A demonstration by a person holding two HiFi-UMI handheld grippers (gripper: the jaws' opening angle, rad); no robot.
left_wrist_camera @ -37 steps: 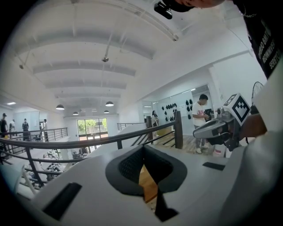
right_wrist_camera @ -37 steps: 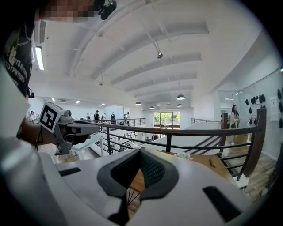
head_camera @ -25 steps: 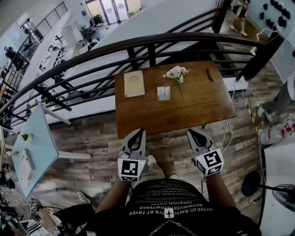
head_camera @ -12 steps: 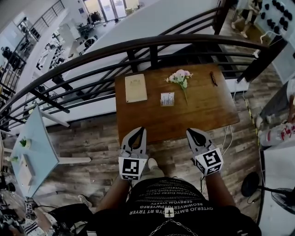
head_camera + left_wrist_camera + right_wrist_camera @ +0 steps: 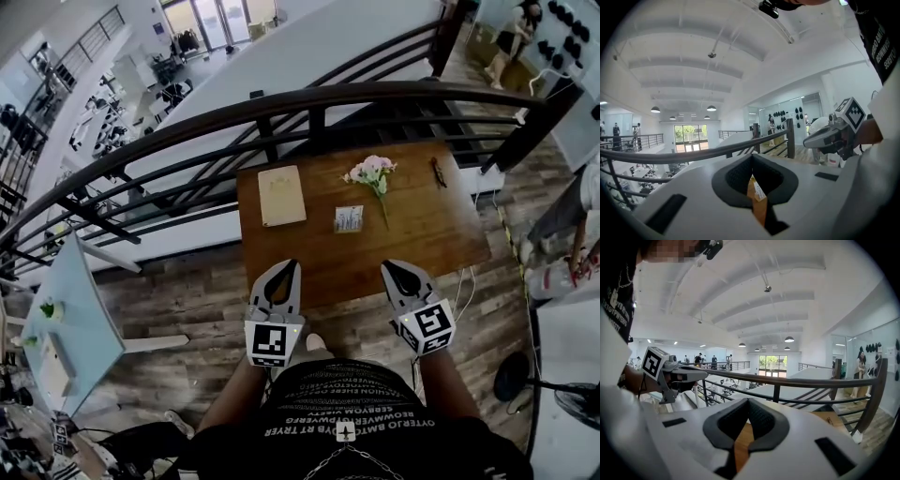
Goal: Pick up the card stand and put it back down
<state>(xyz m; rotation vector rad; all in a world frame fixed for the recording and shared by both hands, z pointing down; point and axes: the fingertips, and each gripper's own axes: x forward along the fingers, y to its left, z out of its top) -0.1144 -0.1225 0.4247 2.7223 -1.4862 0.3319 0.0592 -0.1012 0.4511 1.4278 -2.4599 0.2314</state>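
over the last second the person has closed in on the brown wooden table (image 5: 422, 234): it sat further off up the head view and now its near edge lies under the tips of both grippers, which before hung over the plank floor short of it. the things on the table have not shifted among themselves. this looks like the approach only; the pick has not begun.

the small white card stand with pale print (image 5: 348, 218) stands near the middle of the table, untouched, ahead of the grippers and between their two lines, nearer the right one. just behind it lies the bunch of pink and white flowers (image 5: 373, 171), to its left the flat tan pad (image 5: 281, 195), and well apart at the far right corner a small dark thing (image 5: 438, 172) too small to name.

the left gripper (image 5: 284, 266) has its jaws together at the tips, nothing clamped; only table wood and the card stand far off show through the slit behind them. the right gripper (image 5: 395, 267) is likewise fully closed and empty. whichever one takes the stand will, i judge, have to spread its jaws first and reach further over the table
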